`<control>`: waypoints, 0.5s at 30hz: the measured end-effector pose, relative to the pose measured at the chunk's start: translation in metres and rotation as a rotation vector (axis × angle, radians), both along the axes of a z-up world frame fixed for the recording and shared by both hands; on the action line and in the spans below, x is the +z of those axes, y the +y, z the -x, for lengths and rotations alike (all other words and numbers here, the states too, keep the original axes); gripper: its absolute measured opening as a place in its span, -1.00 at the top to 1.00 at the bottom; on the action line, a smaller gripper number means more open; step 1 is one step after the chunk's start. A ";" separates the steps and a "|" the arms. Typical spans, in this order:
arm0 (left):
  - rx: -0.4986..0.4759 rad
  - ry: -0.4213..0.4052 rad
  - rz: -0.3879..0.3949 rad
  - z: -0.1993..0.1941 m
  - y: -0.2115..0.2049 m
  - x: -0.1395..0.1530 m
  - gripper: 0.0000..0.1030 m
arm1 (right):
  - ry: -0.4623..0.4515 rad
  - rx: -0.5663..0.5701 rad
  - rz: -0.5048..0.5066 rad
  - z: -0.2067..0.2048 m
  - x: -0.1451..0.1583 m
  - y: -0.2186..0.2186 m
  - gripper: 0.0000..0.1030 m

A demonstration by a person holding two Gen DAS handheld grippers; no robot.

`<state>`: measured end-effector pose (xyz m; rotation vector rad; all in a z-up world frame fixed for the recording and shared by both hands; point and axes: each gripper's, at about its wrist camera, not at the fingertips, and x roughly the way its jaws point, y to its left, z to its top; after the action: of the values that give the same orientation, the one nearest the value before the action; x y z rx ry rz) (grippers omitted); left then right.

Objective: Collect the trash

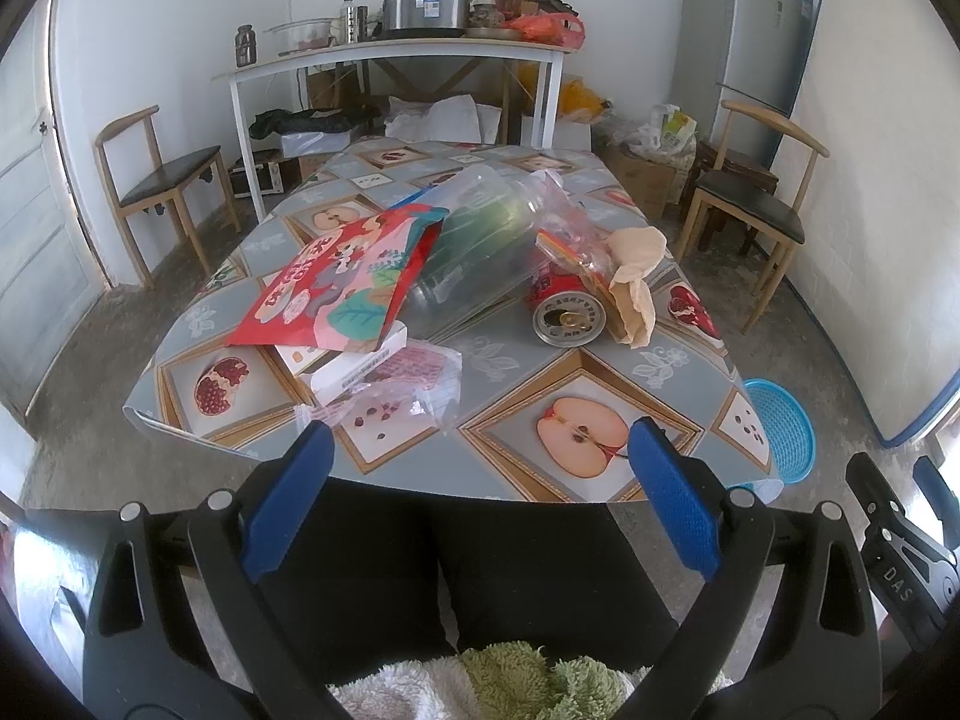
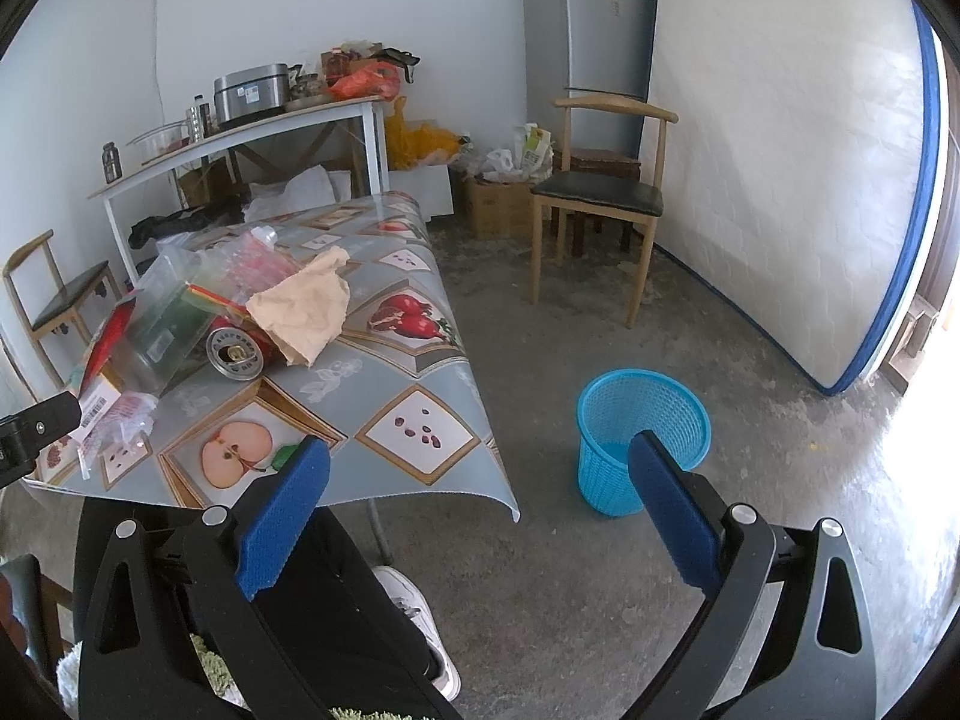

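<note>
Trash lies piled on the table (image 1: 510, 372): a red snack bag (image 1: 342, 282), a clear plastic bottle (image 1: 480, 246), a red can (image 1: 567, 312) on its side, crumpled tan paper (image 1: 636, 276), a white box (image 1: 354, 360) and a clear wrapper (image 1: 408, 384). My left gripper (image 1: 480, 468) hangs open before the table's near edge, holding nothing. My right gripper (image 2: 480, 492) is open too, off the table's right corner above the floor. A blue mesh waste basket (image 2: 642, 438) stands on the floor just past its right finger. The can (image 2: 237, 351) and paper (image 2: 306, 312) also show in the right wrist view.
A person's dark-clad legs (image 1: 456, 570) and a white shoe (image 2: 420, 618) are under the grippers. Wooden chairs (image 2: 600, 198) (image 1: 162, 180) stand on each side. A side table (image 1: 396, 54) with kitchenware, a fridge (image 2: 591, 42), a leaning mattress (image 2: 792, 180) and boxes (image 2: 498, 204) line the walls.
</note>
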<state>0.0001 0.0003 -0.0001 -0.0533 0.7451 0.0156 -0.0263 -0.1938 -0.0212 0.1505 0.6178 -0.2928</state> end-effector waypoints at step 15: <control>-0.001 0.004 0.004 0.000 0.000 0.000 -0.83 | 0.001 0.000 0.004 0.000 0.001 0.001 -0.88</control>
<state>0.0002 0.0003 -0.0002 -0.0564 0.7490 0.0136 -0.0263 -0.1930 -0.0199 0.1467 0.6183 -0.2940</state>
